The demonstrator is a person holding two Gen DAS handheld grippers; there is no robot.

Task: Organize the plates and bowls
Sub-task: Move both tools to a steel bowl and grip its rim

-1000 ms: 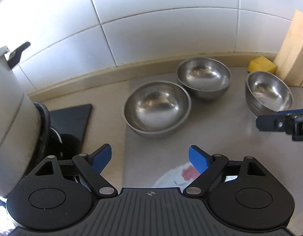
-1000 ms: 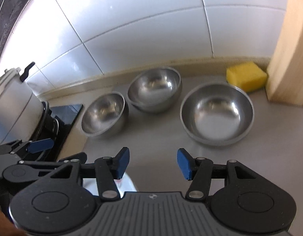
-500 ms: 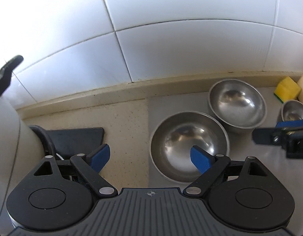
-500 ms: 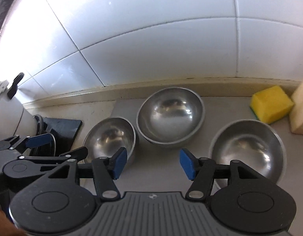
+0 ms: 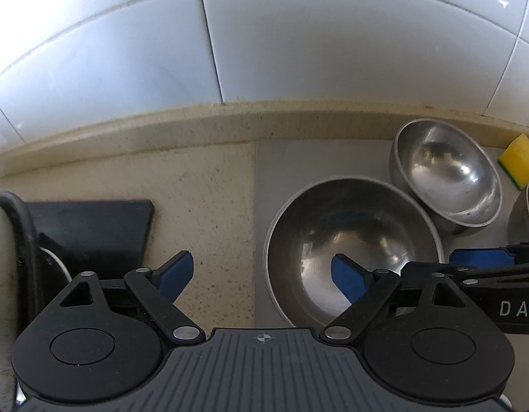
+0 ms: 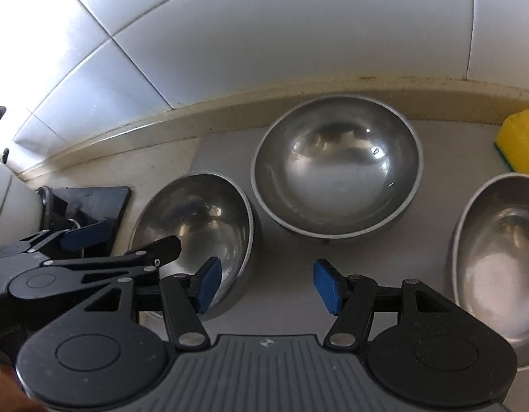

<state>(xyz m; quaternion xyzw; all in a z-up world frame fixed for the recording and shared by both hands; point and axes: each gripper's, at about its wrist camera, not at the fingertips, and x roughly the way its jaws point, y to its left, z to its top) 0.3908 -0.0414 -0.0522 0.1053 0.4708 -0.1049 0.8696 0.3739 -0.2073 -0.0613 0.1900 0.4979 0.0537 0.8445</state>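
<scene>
Over the table [image 5: 209, 199], we approach three steel bowls beside the wall. Our left claw [image 5: 261, 276] gapes empty, closing, straddling the nearest bowl [image 5: 350, 237] rim; our right claw [image 6: 266, 285] hangs half-open, empty. Next: pinch that rim, nest it.

Both claws nearer the bowls, left claw [image 5: 261, 276] closing slightly

Three steel bowls [image 6: 336, 171] [image 6: 195, 219] [image 6: 497, 250] upright, empty, apparently close together on counter.
</scene>
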